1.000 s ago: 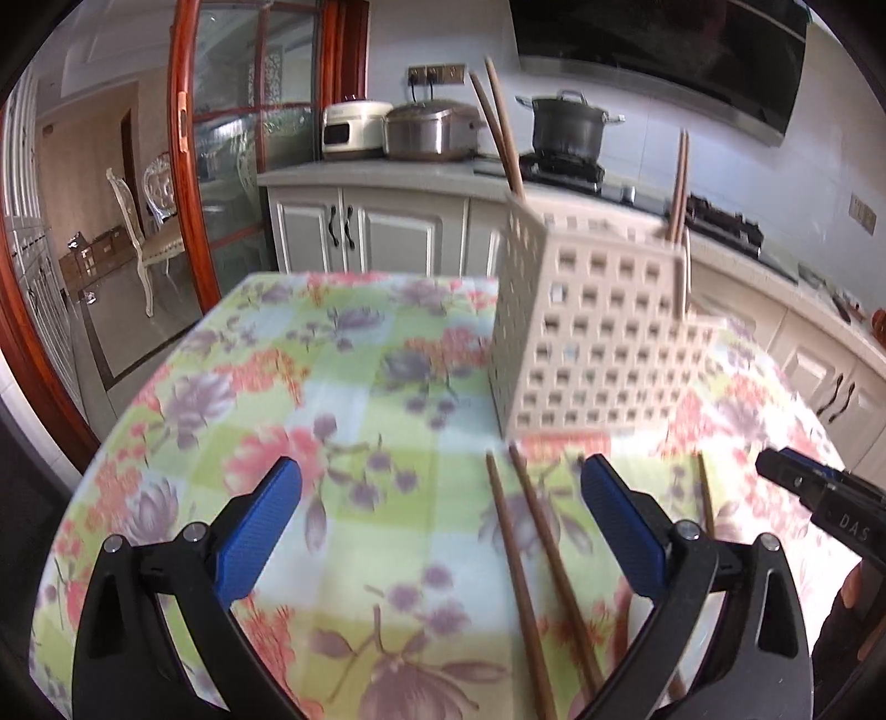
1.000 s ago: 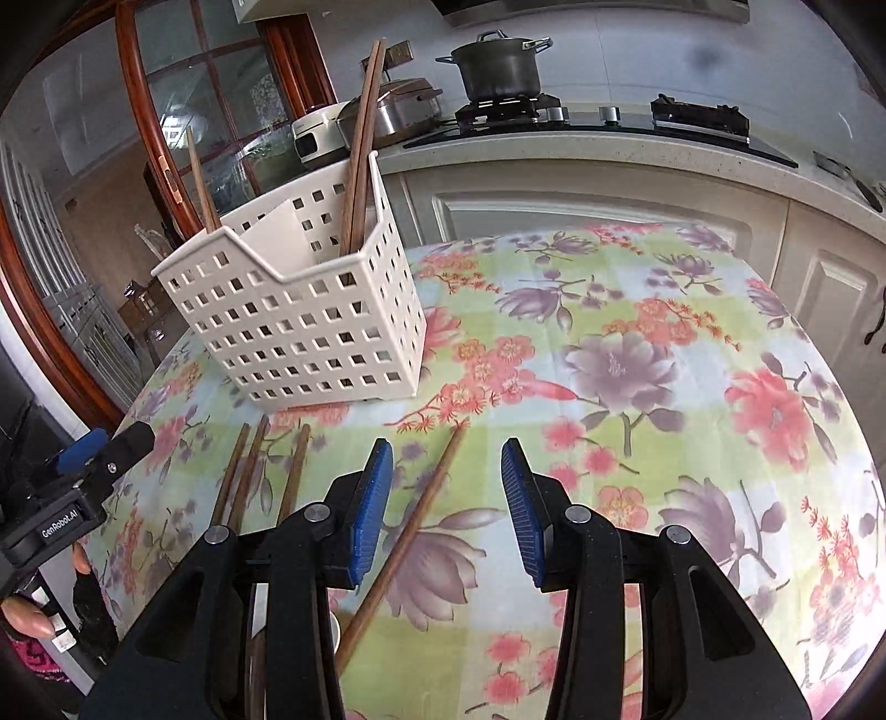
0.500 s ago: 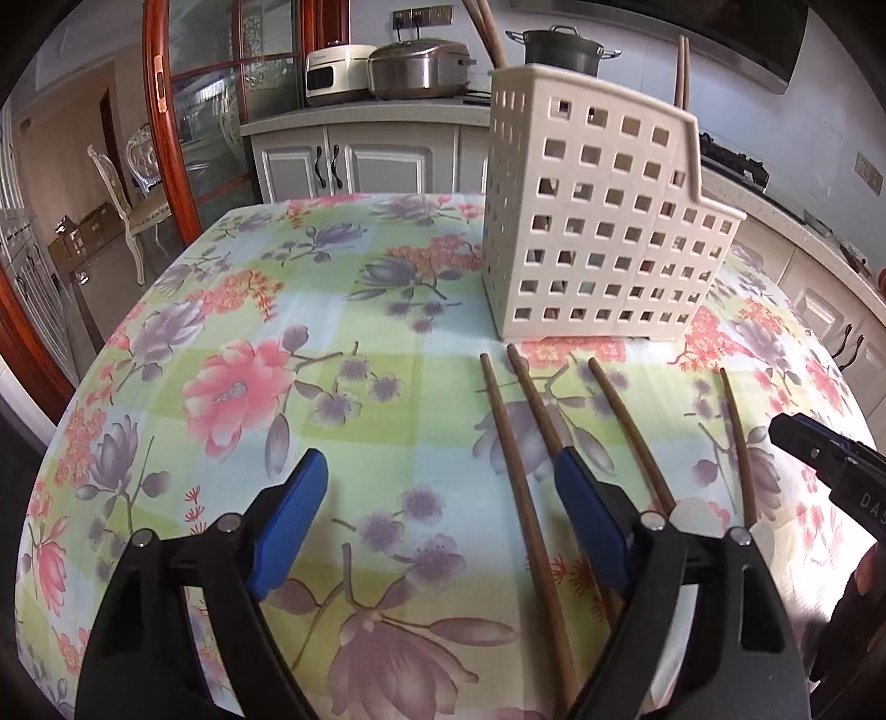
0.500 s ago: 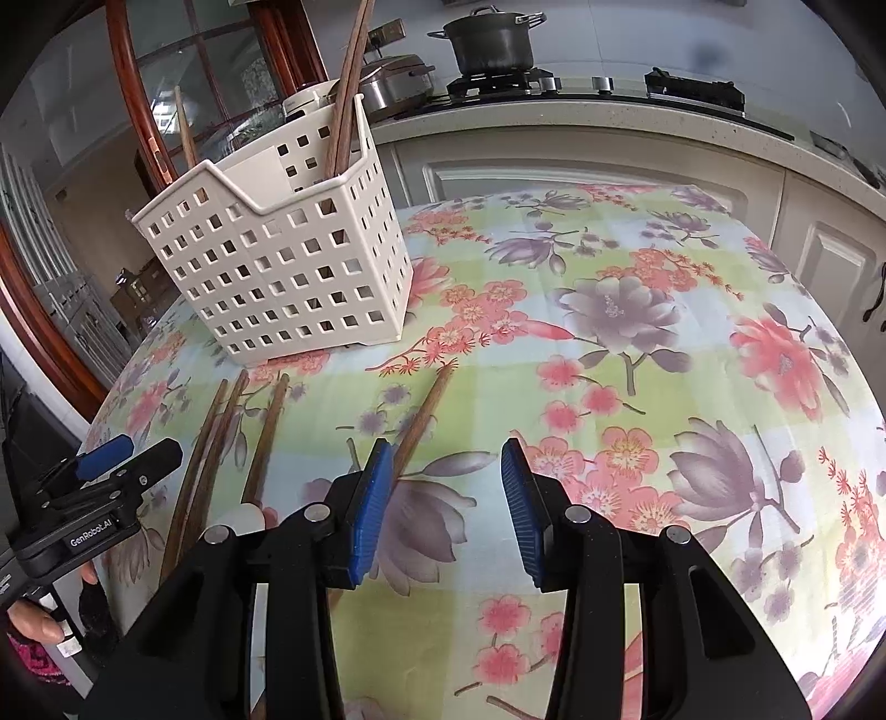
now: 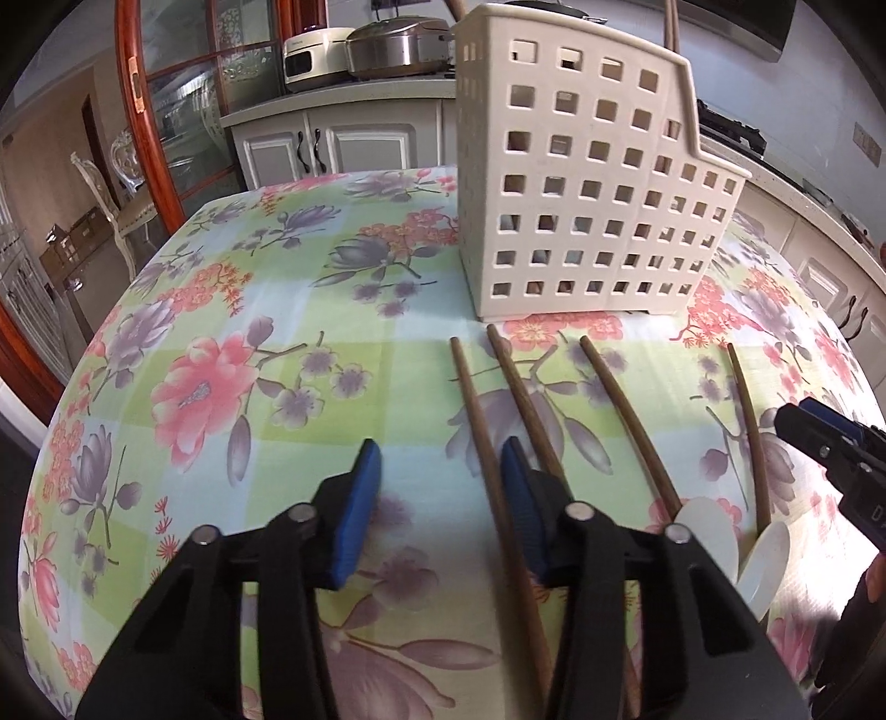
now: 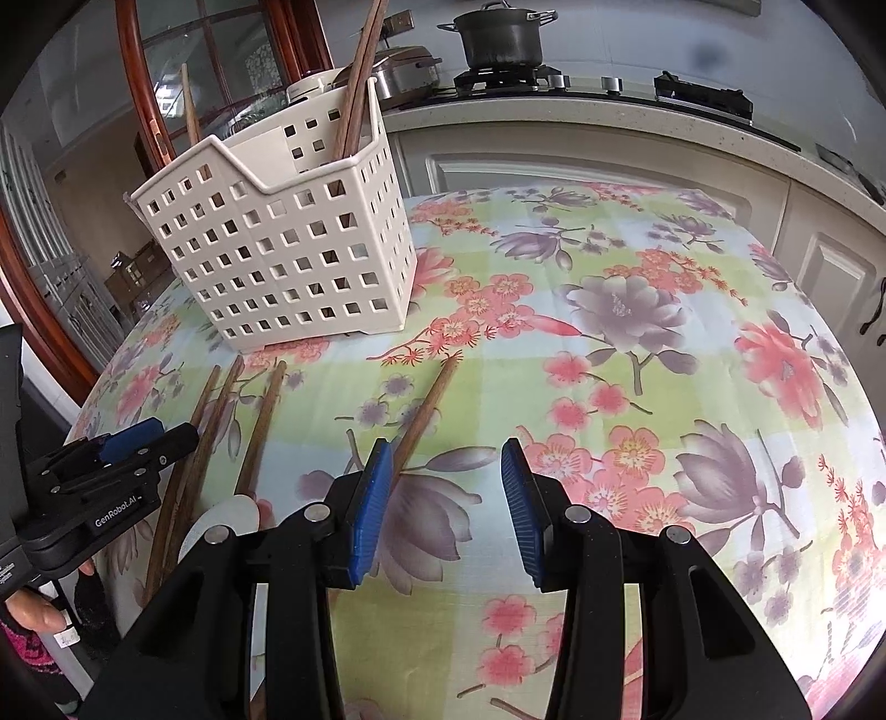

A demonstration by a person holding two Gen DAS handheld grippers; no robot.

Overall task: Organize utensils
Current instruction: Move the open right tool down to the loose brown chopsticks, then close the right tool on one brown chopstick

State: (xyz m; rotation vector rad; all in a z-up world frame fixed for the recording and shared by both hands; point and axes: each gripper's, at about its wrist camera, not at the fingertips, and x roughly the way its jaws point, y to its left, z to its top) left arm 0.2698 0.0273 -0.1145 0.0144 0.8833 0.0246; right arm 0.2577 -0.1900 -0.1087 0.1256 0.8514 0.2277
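Lying flat on floral cloth [image 5: 232, 310]: brown wooden chopsticks [image 5: 480, 426], tips twd white perforated caddy [image 5: 581, 183]; both grippers [image 5: 440, 498] [image 6: 446, 498] wide, nothing held.

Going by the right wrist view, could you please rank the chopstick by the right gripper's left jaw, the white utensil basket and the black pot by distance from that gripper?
From the right gripper, nearest first:
1. Chopstick: lying on the tablecloth, running under the left jaw.
2. White utensil basket: standing on the table, ahead and to the left.
3. Black pot: on the stove at the back counter, beyond the table.
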